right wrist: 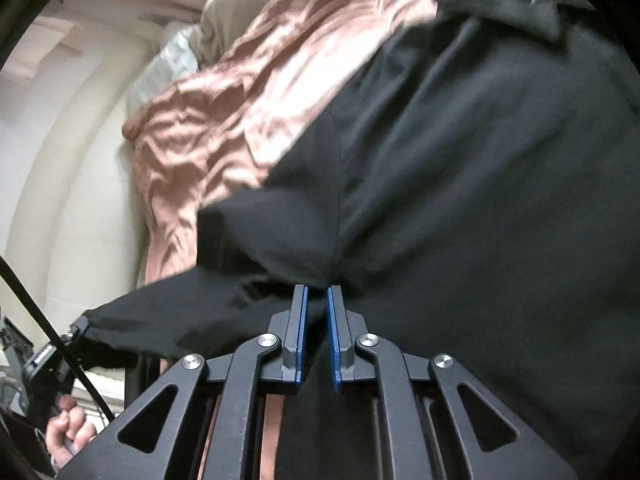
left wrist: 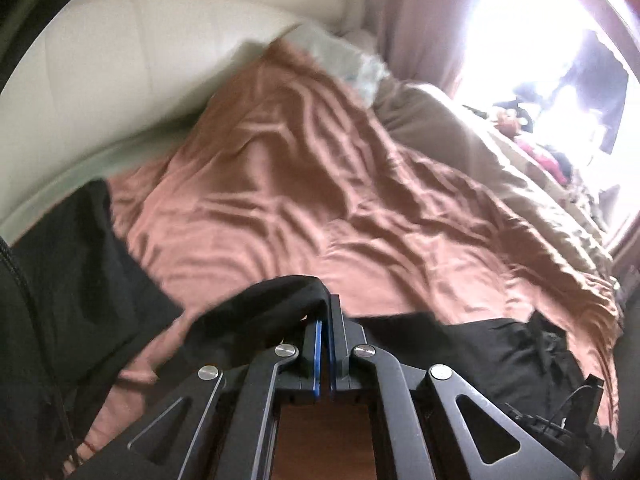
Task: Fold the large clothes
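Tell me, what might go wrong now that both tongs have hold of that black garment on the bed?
The left tongs pinch only a thin edge of the black garment, so it could slip free when lifted. The right tongs have bunched cloth between them, which may leave a crooked fold. The pink bedsheet beneath is wrinkled and could get dragged along.

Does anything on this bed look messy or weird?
Yes. The pink bedspread is rumpled with wrinkles all over, not smooth. The black garment lies bunched at the near edge instead of flat, pinched by the left gripper and the right gripper. Nothing looks torn or spilled.
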`<state>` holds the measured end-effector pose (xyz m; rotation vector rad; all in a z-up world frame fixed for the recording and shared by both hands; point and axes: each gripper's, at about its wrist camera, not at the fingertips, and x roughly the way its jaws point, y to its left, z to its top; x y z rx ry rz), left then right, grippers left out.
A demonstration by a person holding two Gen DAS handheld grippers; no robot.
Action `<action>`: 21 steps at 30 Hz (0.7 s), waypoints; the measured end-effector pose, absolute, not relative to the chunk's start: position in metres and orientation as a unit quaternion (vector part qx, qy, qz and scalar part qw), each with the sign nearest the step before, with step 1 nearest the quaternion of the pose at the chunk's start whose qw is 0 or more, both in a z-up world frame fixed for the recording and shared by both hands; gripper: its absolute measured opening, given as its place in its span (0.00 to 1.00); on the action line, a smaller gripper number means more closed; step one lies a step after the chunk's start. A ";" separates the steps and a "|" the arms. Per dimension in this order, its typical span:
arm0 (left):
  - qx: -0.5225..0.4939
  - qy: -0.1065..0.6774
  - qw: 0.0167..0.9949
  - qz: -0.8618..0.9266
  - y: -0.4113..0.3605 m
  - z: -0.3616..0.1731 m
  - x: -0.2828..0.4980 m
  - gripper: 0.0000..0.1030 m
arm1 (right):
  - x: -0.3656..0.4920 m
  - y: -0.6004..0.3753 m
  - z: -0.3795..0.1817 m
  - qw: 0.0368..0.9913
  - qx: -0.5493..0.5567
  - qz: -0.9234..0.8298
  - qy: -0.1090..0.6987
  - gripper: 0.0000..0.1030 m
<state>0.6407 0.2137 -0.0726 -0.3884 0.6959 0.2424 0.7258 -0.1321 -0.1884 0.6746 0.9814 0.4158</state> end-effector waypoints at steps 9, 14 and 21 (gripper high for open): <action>-0.159 0.299 0.940 0.034 0.135 0.000 0.649 0.01 | 0.662 -0.170 -0.143 0.837 0.334 0.181 0.394 0.73; -0.129 0.282 0.951 -0.020 0.077 0.034 0.649 0.01 | 0.615 -0.204 -0.127 0.856 0.322 0.166 0.368 0.73; -0.077 0.278 0.953 -0.087 -0.005 0.051 0.655 0.01 | 0.538 -0.268 -0.130 0.872 0.340 0.098 0.339 0.73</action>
